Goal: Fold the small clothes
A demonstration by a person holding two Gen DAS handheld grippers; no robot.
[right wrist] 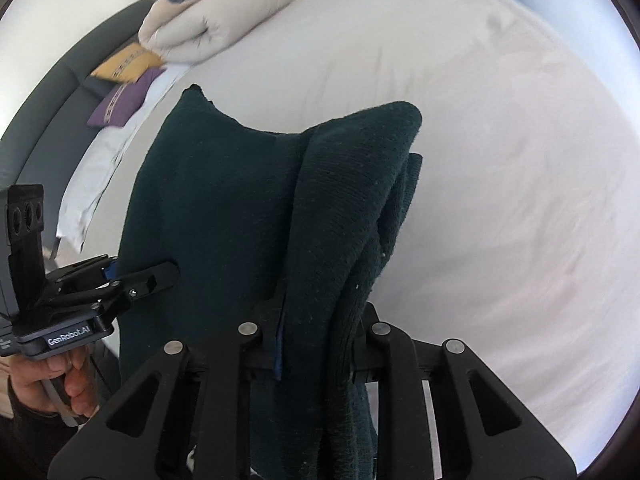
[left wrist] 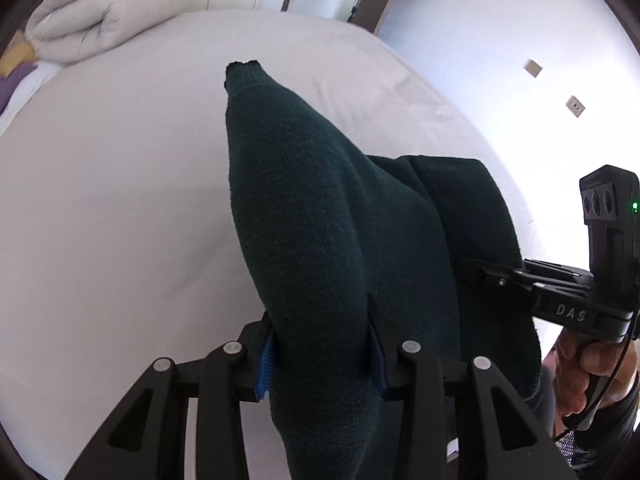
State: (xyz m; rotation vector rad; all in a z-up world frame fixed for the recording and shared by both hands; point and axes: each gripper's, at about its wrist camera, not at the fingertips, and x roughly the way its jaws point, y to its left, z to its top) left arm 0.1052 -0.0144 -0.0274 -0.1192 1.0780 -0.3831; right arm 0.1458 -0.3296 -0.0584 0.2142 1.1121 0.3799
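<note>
White, smooth bedsheet (left wrist: pixel 120 200) fills both views, with a puffy folded duvet (right wrist: pixel 208 20) and yellow and purple cushions (right wrist: pixel 128 84) at the upper left of the right-wrist frame. A dark green knitted sweater (left wrist: pixel 304 216) hangs over it at centre frame — thick, fuzzy, bunched in folds. The left gripper (left wrist: pixel 320 356) pinches one bunched part between its blue pads, and the right gripper (right wrist: pixel 316 344) is clamped narrowly on another thick fold.
</note>
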